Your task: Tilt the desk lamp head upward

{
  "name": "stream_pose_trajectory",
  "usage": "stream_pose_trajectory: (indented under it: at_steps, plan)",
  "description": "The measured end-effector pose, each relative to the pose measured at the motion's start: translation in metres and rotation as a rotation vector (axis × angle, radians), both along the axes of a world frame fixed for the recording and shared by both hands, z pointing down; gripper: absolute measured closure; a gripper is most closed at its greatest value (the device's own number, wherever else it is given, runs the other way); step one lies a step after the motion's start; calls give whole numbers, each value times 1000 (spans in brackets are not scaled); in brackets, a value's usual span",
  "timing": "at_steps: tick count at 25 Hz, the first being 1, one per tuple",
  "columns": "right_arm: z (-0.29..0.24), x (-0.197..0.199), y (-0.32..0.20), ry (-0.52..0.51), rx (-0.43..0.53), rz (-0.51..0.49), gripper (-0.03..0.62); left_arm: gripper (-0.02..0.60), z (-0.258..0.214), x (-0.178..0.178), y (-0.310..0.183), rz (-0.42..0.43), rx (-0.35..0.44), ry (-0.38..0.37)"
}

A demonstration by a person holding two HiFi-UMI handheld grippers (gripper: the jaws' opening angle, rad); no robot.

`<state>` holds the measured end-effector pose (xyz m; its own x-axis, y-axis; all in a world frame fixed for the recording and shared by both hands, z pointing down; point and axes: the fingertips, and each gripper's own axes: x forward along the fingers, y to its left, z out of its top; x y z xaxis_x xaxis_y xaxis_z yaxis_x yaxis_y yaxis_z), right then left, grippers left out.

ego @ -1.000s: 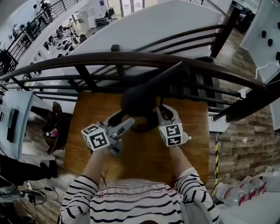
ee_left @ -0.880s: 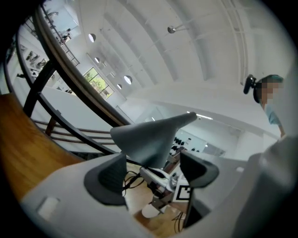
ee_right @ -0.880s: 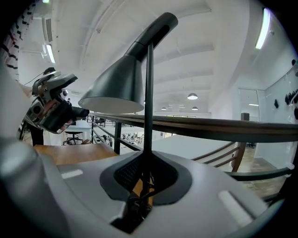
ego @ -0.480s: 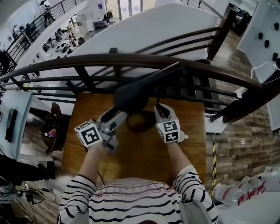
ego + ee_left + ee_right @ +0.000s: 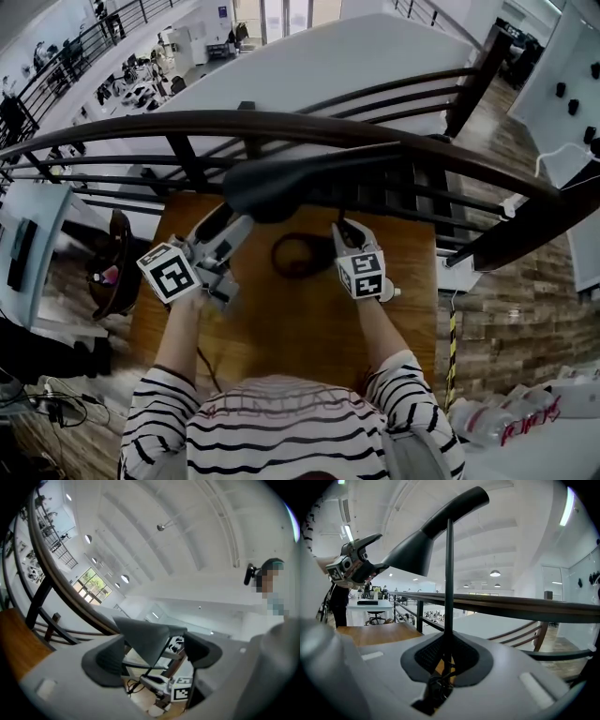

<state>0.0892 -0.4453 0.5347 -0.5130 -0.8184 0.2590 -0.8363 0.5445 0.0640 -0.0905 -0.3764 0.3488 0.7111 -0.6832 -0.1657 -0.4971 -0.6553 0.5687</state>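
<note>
The black desk lamp stands on the wooden table [image 5: 309, 323], its round base [image 5: 302, 255] between my two grippers. Its cone head [image 5: 272, 186] is raised and points left, in front of the railing. My left gripper [image 5: 223, 225] reaches up to the head's rim, and its jaws are opening. In the left gripper view the grey shade [image 5: 145, 641] sits between the dark pads [image 5: 105, 660] without being pinched. My right gripper [image 5: 348, 234] is shut on the thin upright stem [image 5: 449, 597], low down. The right gripper view shows the lamp head [image 5: 419, 543] tilted, with the left gripper [image 5: 354, 566] at its mouth.
A dark wooden railing [image 5: 281, 127] runs close behind the table, with an open drop to a lower floor beyond it. A chair [image 5: 117, 267] stands off the table's left edge. A thin cable [image 5: 208, 366] trails near the person's striped sleeves.
The lamp head has swung up and to the left. My left gripper followed it leftward and spread its jaws wider. The right gripper stayed on the stem.
</note>
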Motion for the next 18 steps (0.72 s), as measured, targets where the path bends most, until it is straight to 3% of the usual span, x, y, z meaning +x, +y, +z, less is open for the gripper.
stream_pose_trajectory:
  at_steps: [10, 18]
  plan:
    - [3, 3, 2, 12, -11, 9, 554, 186, -65, -5, 13, -11, 135, -73]
    - [1, -3, 8, 34, -19, 22, 554, 181, -103, -7, 25, 8, 190, -125]
